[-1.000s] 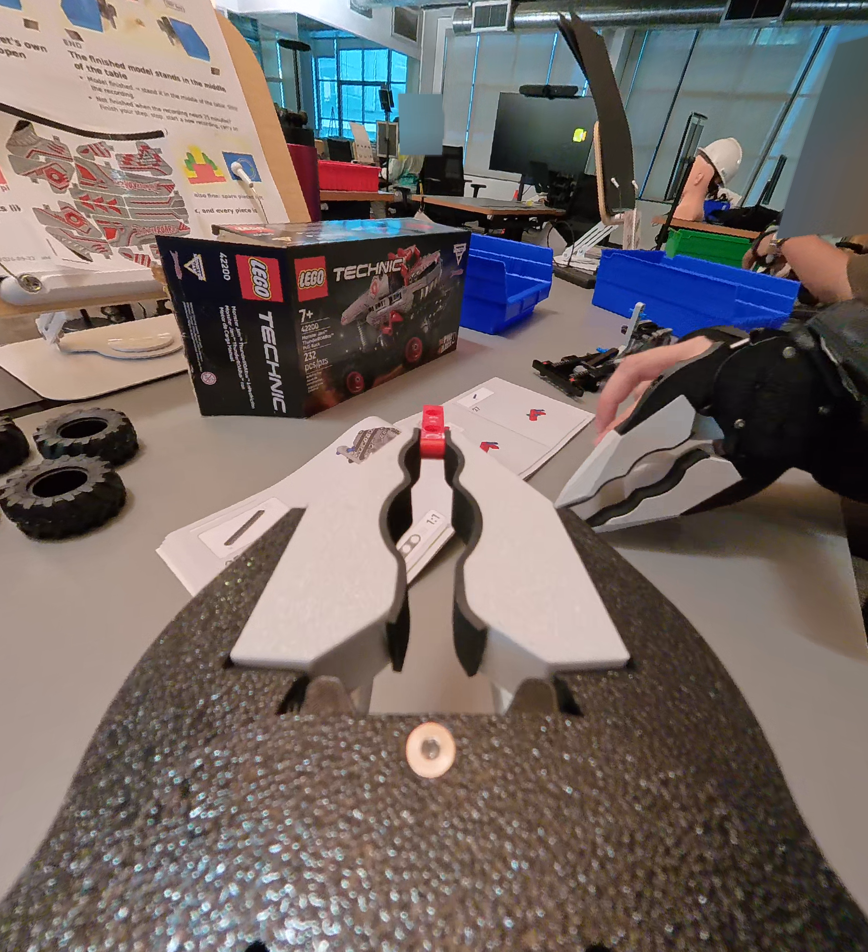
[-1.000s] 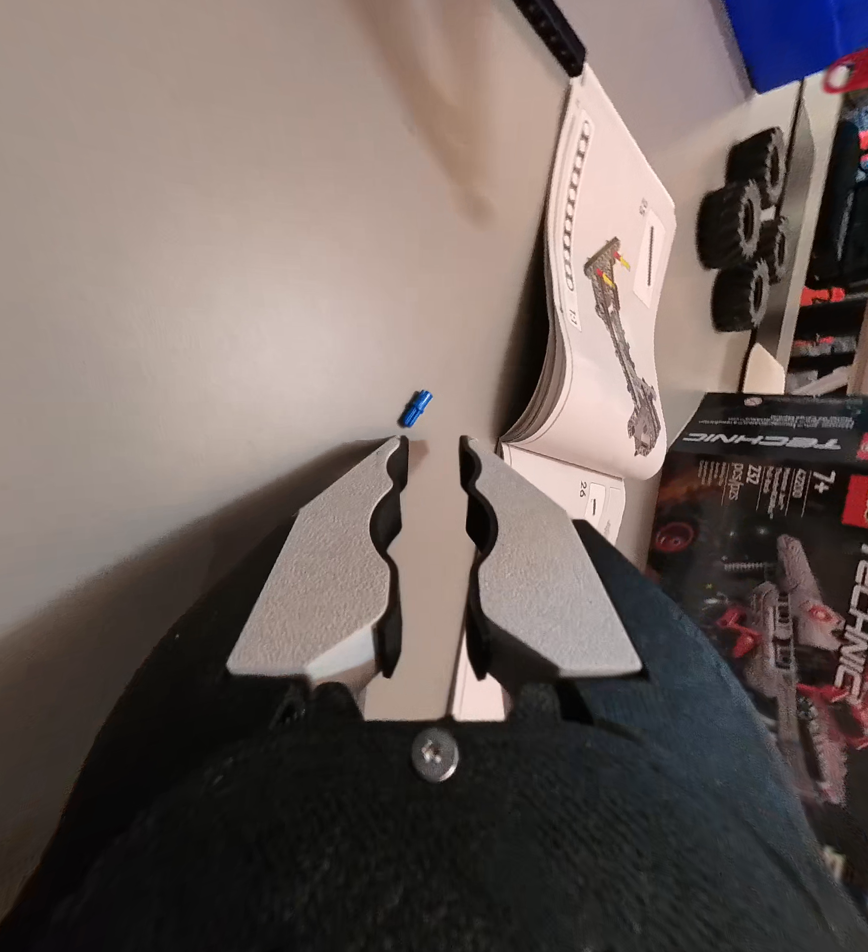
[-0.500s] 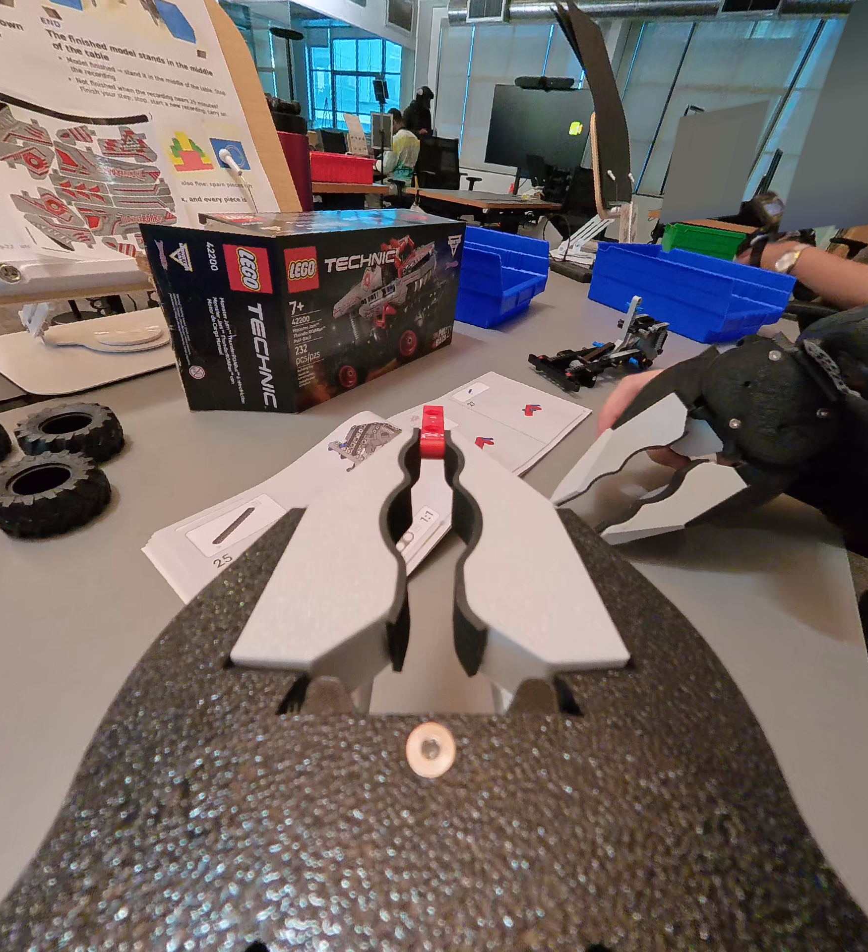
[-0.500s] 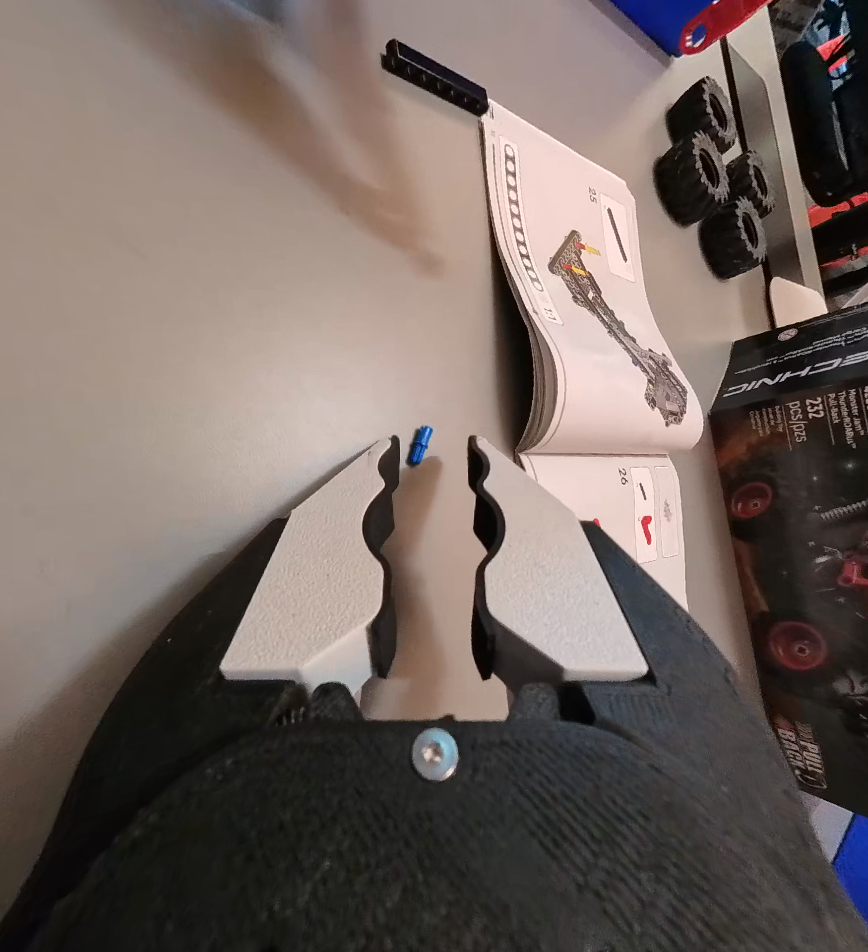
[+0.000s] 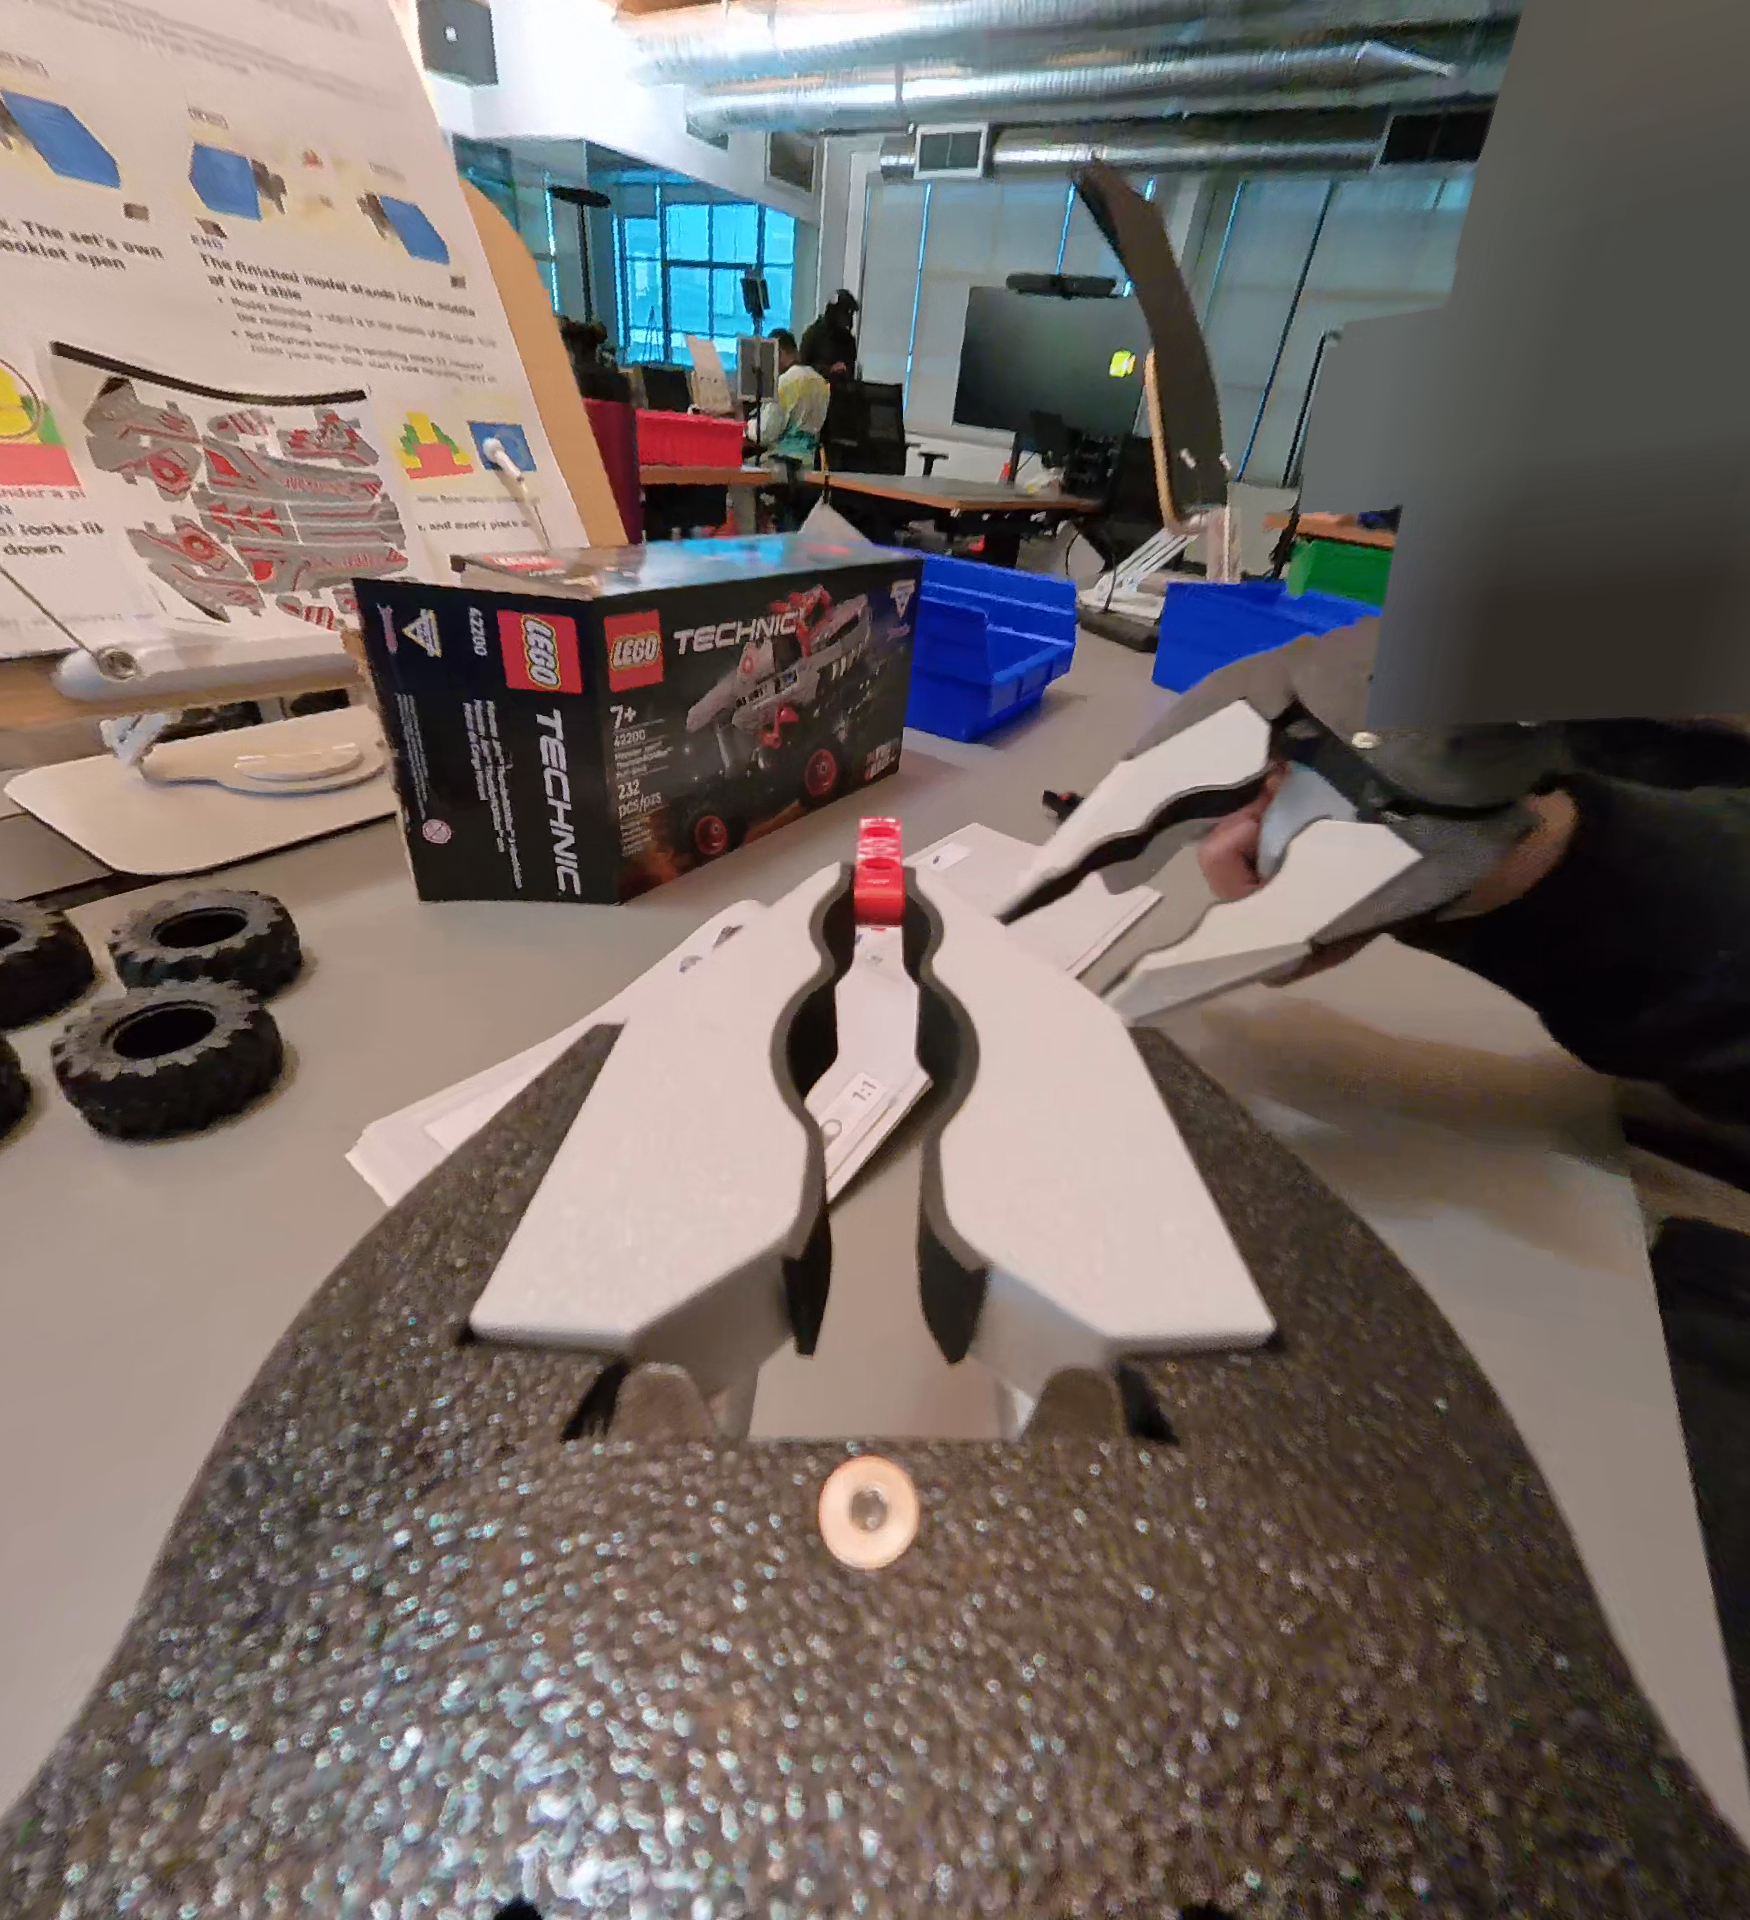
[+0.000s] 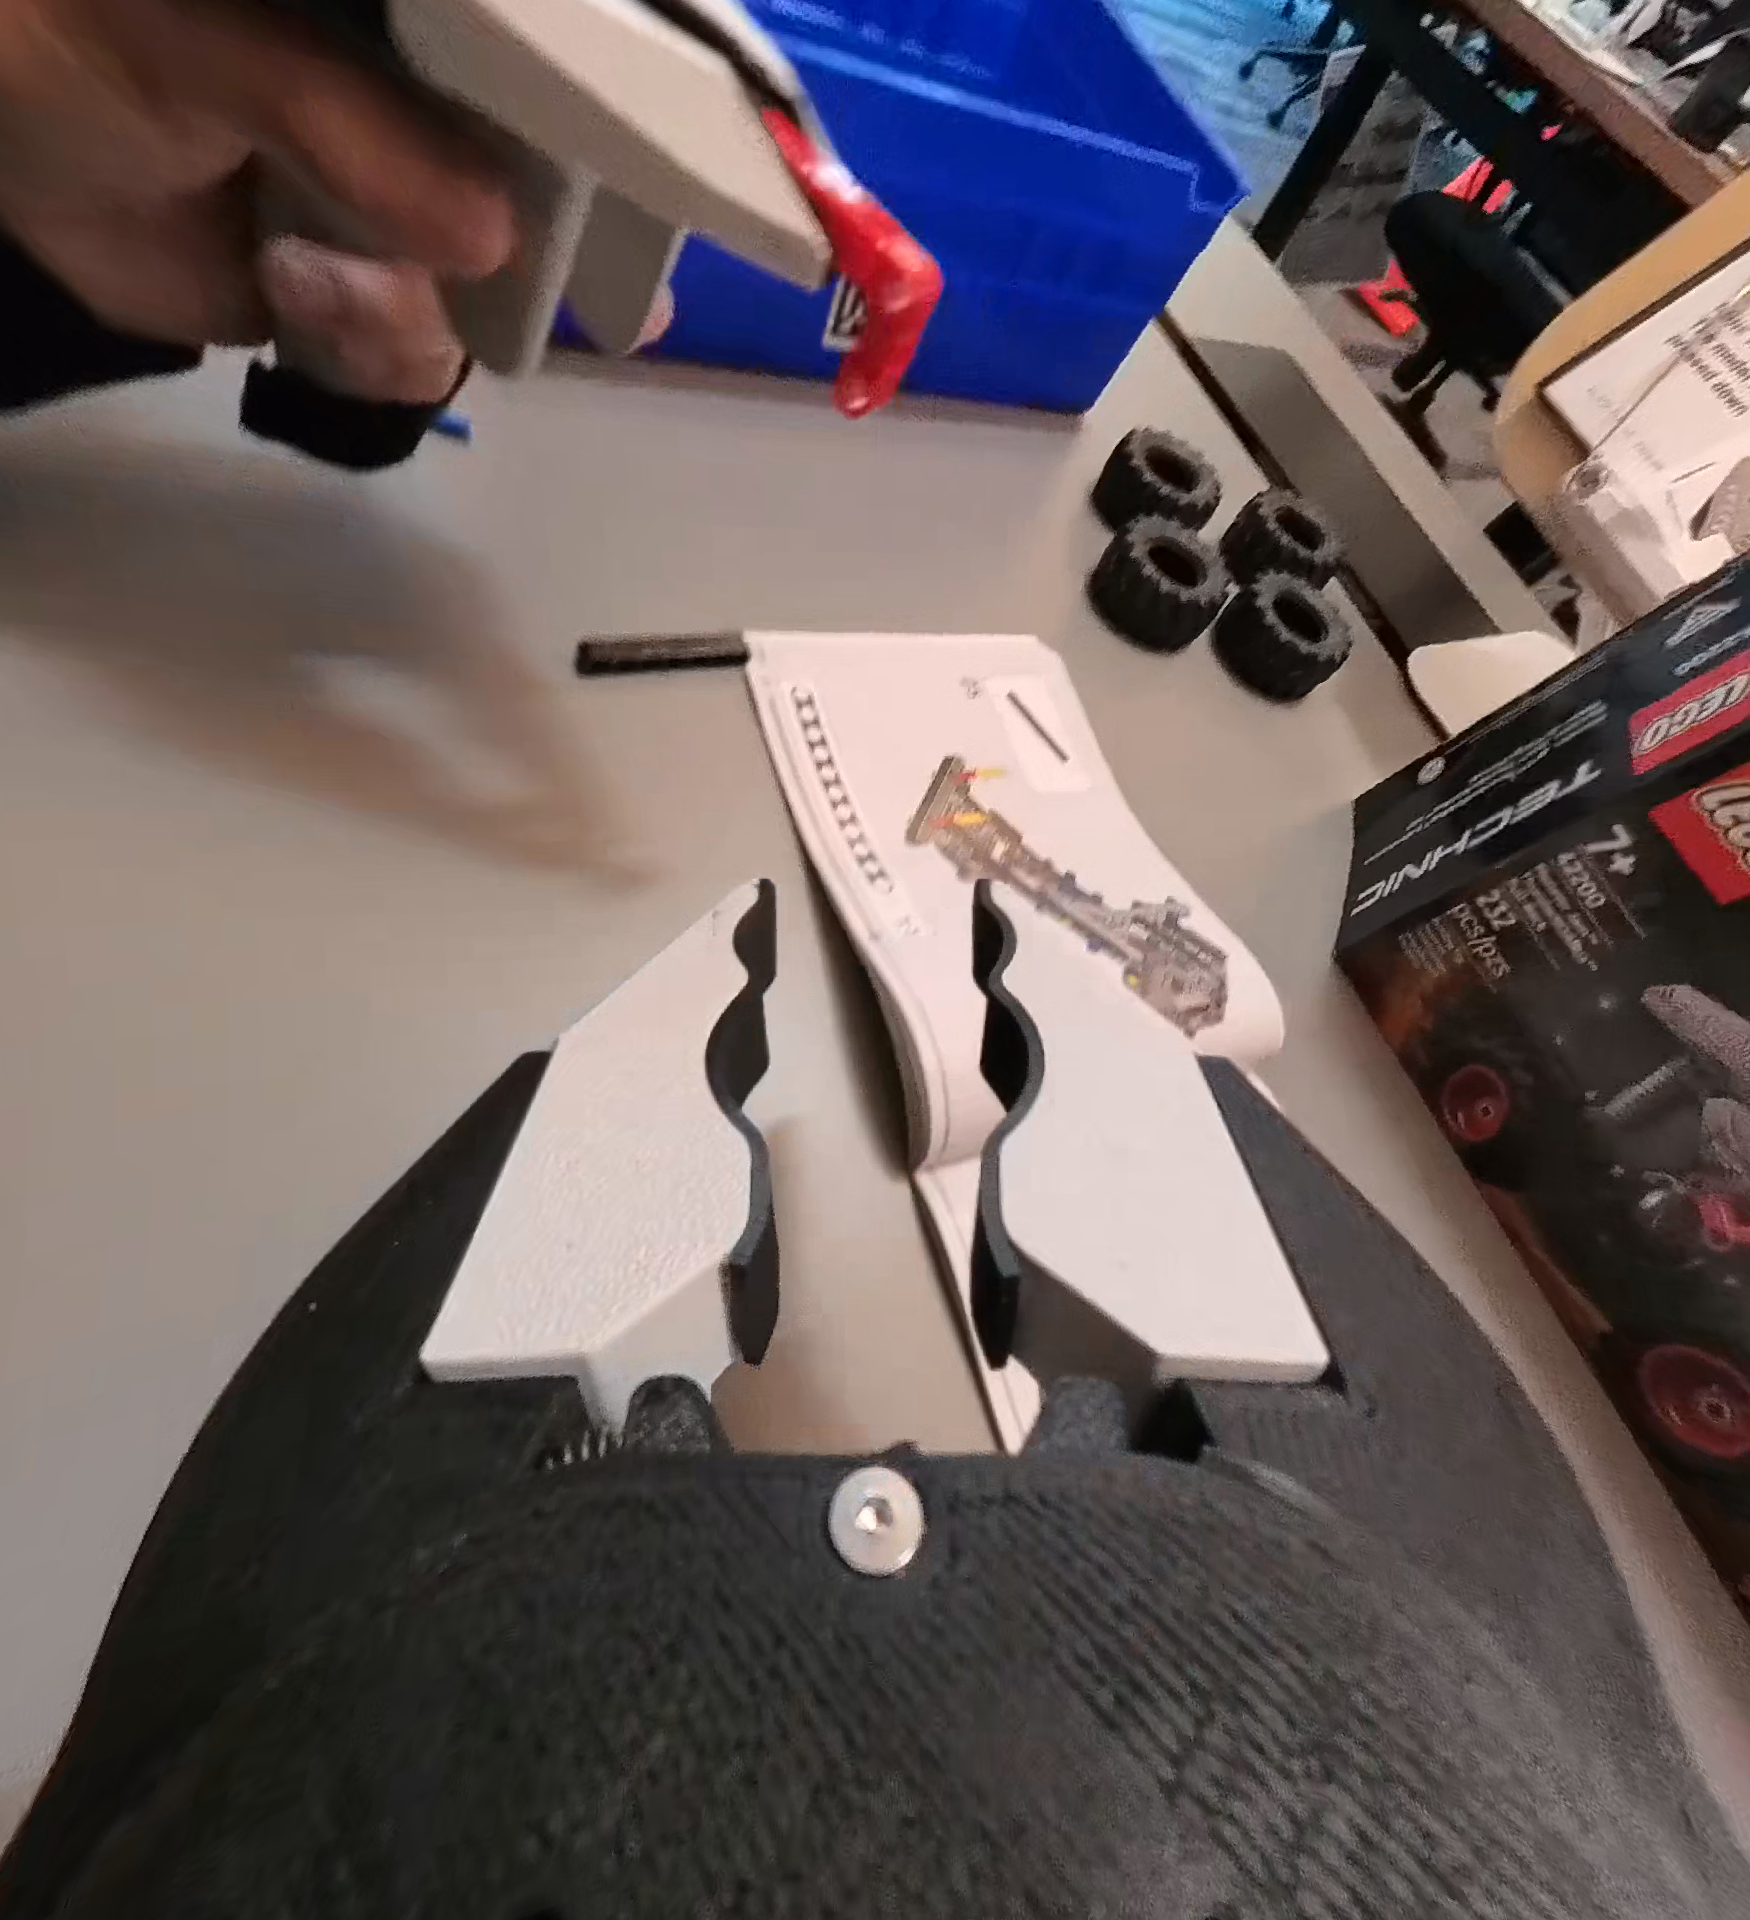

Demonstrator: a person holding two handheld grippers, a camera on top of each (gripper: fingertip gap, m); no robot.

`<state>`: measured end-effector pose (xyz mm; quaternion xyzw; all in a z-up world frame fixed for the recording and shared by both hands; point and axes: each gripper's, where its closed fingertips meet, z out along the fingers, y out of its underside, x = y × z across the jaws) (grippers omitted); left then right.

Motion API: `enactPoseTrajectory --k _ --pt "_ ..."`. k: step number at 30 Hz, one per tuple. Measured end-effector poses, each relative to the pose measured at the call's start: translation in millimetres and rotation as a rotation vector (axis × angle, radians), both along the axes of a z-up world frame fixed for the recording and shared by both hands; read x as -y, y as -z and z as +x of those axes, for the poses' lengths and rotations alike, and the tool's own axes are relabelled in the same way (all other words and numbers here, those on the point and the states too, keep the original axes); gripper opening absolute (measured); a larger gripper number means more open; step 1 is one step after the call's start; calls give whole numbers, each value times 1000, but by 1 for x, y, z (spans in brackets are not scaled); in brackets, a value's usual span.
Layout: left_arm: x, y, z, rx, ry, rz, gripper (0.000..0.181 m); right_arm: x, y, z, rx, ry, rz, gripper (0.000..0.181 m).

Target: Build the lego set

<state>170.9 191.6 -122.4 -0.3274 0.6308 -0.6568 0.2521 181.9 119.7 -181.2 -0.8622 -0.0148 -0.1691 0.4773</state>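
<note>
My left gripper (image 5: 876, 883) is shut on a red angled lego beam (image 5: 876, 847) that sticks up from its tips, above the open instruction booklet (image 5: 850, 1101). In the right wrist view the left gripper (image 6: 798, 239) is at the upper left with the red beam (image 6: 881, 301) bent down from its tip. My right gripper (image 6: 873, 904) is open and empty, held above the booklet (image 6: 1016, 821). It also shows in the left wrist view (image 5: 1058, 964), close to the right of the red beam. A black beam (image 6: 658, 655) lies by the booklet's far edge.
The lego box (image 5: 642, 717) stands behind the booklet, and also shows in the right wrist view (image 6: 1629, 987). Several black tyres (image 5: 164, 1039) lie at the left. Blue bins (image 5: 996, 644) sit farther back. A printed sheet on a stand (image 5: 175, 416) is at the far left. Some 10 centimetres of space lies between my two pairs of fingers.
My right gripper has lifted off the table, away from the small blue pin, opened wider and swung up toward the left gripper. The left gripper keeps the red beam and has risen slightly.
</note>
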Motion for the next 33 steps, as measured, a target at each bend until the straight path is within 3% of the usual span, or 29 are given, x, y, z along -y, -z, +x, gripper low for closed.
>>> enactPoseTrajectory --k 7,12,14,16,19,23,28,30,33 --pt "-16 11 -8 21 83 36 5 -48 -53 40 17 0 49 34" --pt "1 13 -25 88 276 -14 4 -135 -89 67 124 -178 -87 38" --pt "3 12 -31 113 322 -24 5 -170 -91 72 154 -233 -134 39" --pt "-1 9 -34 129 327 -41 5 -184 -82 74 115 -222 -211 43" --pt "-11 5 -33 142 306 -77 4 -161 -59 71 31 -138 -295 44" --pt "-16 -2 -37 168 314 -112 5 -76 -21 57 -90 56 -430 45" --pt "-14 10 -30 111 282 -58 4 21 34 8 -328 277 -539 41" --pt "-12 10 -31 115 286 -51 4 42 49 -6 -393 348 -524 39" --pt "-14 7 -33 118 295 -84 4 46 53 -12 -406 362 -497 38"
